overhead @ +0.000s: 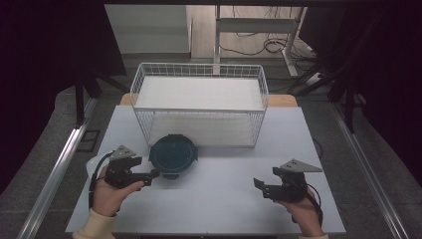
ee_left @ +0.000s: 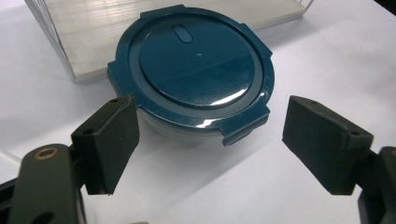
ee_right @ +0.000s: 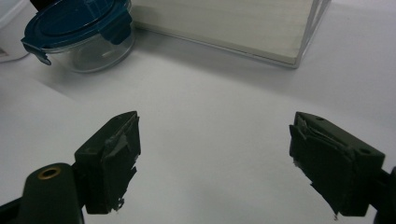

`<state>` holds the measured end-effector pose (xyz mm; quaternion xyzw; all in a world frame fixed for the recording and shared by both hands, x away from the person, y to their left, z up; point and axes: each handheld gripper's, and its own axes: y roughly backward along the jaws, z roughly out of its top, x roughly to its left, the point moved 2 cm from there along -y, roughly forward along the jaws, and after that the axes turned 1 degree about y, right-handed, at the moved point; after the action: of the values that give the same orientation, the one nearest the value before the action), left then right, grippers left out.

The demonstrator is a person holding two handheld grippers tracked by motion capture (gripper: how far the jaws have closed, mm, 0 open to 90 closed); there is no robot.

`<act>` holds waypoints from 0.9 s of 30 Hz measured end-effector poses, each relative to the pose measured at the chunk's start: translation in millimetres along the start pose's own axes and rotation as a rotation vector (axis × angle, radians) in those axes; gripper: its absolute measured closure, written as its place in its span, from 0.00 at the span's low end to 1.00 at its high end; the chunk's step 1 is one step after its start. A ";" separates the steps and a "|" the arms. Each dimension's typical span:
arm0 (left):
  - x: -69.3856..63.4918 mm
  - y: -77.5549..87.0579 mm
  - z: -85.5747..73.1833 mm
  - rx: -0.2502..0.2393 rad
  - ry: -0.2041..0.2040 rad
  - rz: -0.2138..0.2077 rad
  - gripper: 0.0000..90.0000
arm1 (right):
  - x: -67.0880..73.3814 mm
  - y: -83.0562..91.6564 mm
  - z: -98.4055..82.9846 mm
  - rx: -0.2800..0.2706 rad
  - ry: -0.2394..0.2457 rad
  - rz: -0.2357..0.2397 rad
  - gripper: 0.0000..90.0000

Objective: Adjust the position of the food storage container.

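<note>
**Both tools apart, round container just ahead of the left one**

The round container (overhead: 172, 155) with the dark blue lid stands on the white tabletop (overhead: 224, 194), just in front of the white wire basket (overhead: 199, 102). The left tool (overhead: 152, 177) is close beside it, at its near-left edge — the jaws stand wide apart and hold nothing, the container just beyond their tips. The right tool (overhead: 259, 186) is well apart from the container, over bare tabletop, jaws also wide apart and empty.
</note>
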<state>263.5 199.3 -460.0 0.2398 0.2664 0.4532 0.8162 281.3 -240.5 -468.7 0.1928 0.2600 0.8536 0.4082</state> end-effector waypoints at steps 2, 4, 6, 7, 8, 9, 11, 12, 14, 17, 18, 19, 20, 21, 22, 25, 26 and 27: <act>0.9 0.2 -0.8 0.000 0.005 0.002 0.20 | 0.3 -1.2 0.6 0.004 -0.009 0.003 0.18; 2.1 -0.7 -3.2 0.007 0.013 0.000 0.20 | 0.6 -1.9 0.6 0.007 -0.011 0.003 0.18; 2.0 -0.6 -1.9 0.007 0.013 0.000 0.20 | 3.8 -0.2 -1.8 0.018 -0.022 0.009 0.18; 0.6 -0.2 -1.1 0.004 0.007 -0.009 0.20 | 4.7 0.4 -2.2 0.023 -0.021 0.005 0.18; -0.6 0.0 -1.2 0.005 0.004 -0.020 0.20 | 5.8 1.2 -1.0 0.023 -0.022 -0.006 0.18; -1.9 0.1 -2.1 0.007 0.005 -0.026 0.20 | 7.6 2.0 1.5 0.016 -0.025 -0.014 0.18; -3.6 0.4 -3.1 0.011 0.004 -0.025 0.19 | 10.2 3.0 4.4 0.008 -0.028 -0.011 0.18; -8.3 1.4 -4.6 0.017 -0.014 -0.033 0.19 | 16.9 6.2 8.4 -0.004 -0.027 -0.008 0.18; -11.3 4.0 -5.1 0.015 -0.023 -0.043 0.19 | 22.3 8.7 9.2 -0.003 -0.017 -0.004 0.18; -10.6 6.4 -4.3 0.009 -0.023 -0.043 0.19 | 24.0 9.6 8.6 0.004 -0.014 -0.006 0.18; -9.2 6.8 -3.7 0.007 -0.022 -0.039 0.19 | 23.4 9.3 8.5 0.004 -0.016 -0.005 0.18; -6.1 8.0 -1.8 0.007 -0.018 -0.034 0.19 | 20.4 8.7 8.7 0.012 -0.021 0.000 0.18; -6.1 8.0 -1.8 0.007 -0.018 -0.034 0.19 | 18.7 8.6 8.9 0.016 -0.022 0.001 0.18; -4.2 9.5 -0.4 0.002 -0.015 -0.033 0.19 | 18.7 8.6 8.9 0.016 -0.022 0.001 0.18; -1.9 11.1 1.1 -0.006 -0.008 -0.034 0.19 | 16.8 8.6 9.1 0.019 -0.020 0.003 0.18; 1.9 10.8 2.5 -0.006 -0.005 -0.025 0.19 | 11.8 8.4 7.8 0.016 -0.043 0.005 0.19; 2.6 7.9 1.5 0.003 -0.005 -0.025 0.19 | 12.6 6.2 5.3 0.024 -0.042 0.005 0.19; 2.2 6.5 1.0 0.008 -0.007 -0.026 0.19 | 13.4 5.9 4.7 0.029 -0.038 0.006 0.19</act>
<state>261.1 204.1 -455.7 0.2410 0.2686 0.4406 0.8220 272.4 -231.6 -459.9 0.2158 0.2641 0.8471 0.4076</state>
